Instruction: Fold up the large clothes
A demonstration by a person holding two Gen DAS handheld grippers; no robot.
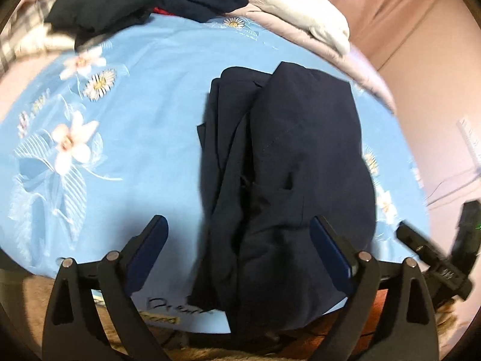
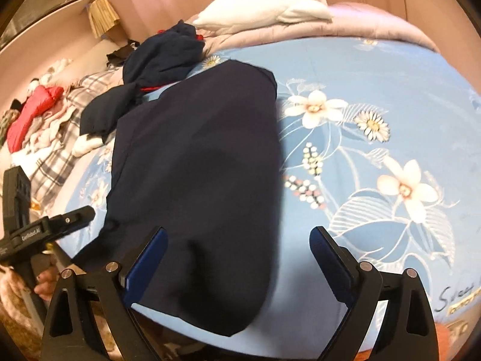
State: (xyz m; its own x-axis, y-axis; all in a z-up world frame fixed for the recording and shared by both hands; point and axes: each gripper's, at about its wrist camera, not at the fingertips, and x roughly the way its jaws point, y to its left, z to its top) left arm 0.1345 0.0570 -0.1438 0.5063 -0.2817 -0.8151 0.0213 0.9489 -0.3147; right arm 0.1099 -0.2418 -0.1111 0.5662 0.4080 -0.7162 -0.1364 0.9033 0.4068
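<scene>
Your left gripper (image 1: 237,240) had its jaws spread wide, nothing pinched, hanging over the near end of the dark navy folded garment (image 1: 282,174). Your right gripper (image 2: 237,246) was likewise spread and empty; the cloth lay below the gap between its jaws, and neither blue pad pressed on it.

The garment rested on the light blue floral bedsheet (image 1: 135,150), close to the near edge of the bed, gathered into a long, narrow bundle. From the left wrist view you could see layered edges along its left side, somewhat uneven; from the right wrist view its top looked smooth. Judging by that, this piece seemed folded lengthwise and released, with perhaps a final crosswise fold or some tidying left.

More work remained further off: a crumpled dark navy heap with red trim (image 2: 162,57) sat near the far end, beside a white pillow (image 2: 264,6), and a pile of plaid, red and pale clothes (image 2: 42,126) lay at the far left side.

As for writing, the sheet's near edge showed cursive script, roughly "Dream" (image 1: 177,305) in one view and "Sweet" (image 2: 454,296) in the other. The left gripper's body (image 2: 33,233), seen from the right wrist, carried a small label, too blurred to read with confidence.
</scene>
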